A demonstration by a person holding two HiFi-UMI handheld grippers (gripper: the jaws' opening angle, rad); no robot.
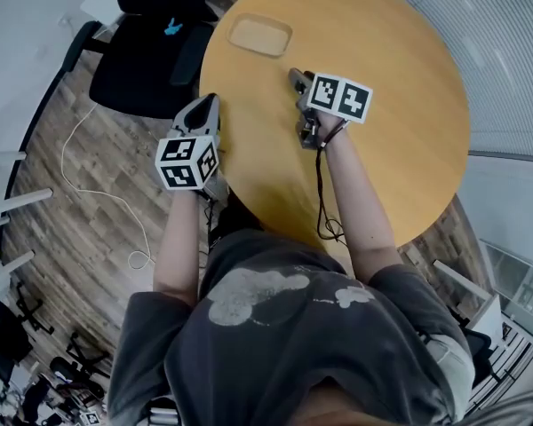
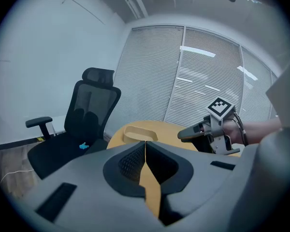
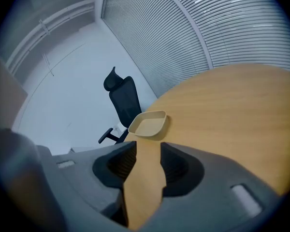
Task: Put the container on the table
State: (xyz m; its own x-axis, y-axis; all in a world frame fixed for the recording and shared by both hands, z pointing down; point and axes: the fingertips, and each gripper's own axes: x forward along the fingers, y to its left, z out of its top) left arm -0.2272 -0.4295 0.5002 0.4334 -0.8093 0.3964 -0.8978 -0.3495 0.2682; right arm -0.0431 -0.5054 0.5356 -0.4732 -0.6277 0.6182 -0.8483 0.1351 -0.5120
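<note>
The left claw (image 1: 209, 105), its jaws closed together on nothing, hovers at the nine o'clock edge of the tabletop (image 1: 400, 131). The tan container (image 1: 260, 35) sits upright on the tabletop near its eleven o'clock rim, and neither claw touches it. The right claw (image 1: 296, 78), jaws apart and empty, hangs near the middle. The placing looks done, and only pulling the claws away seems left.

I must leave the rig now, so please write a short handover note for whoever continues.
Left gripper: shut, empty, at the table's left edge.
Right gripper: open, empty, over the table, pointing at the container.
Container: tan, upright on the round table near its far edge; neither gripper touches it.
Done: the container is on the table.
Left: nothing that shows.
</note>
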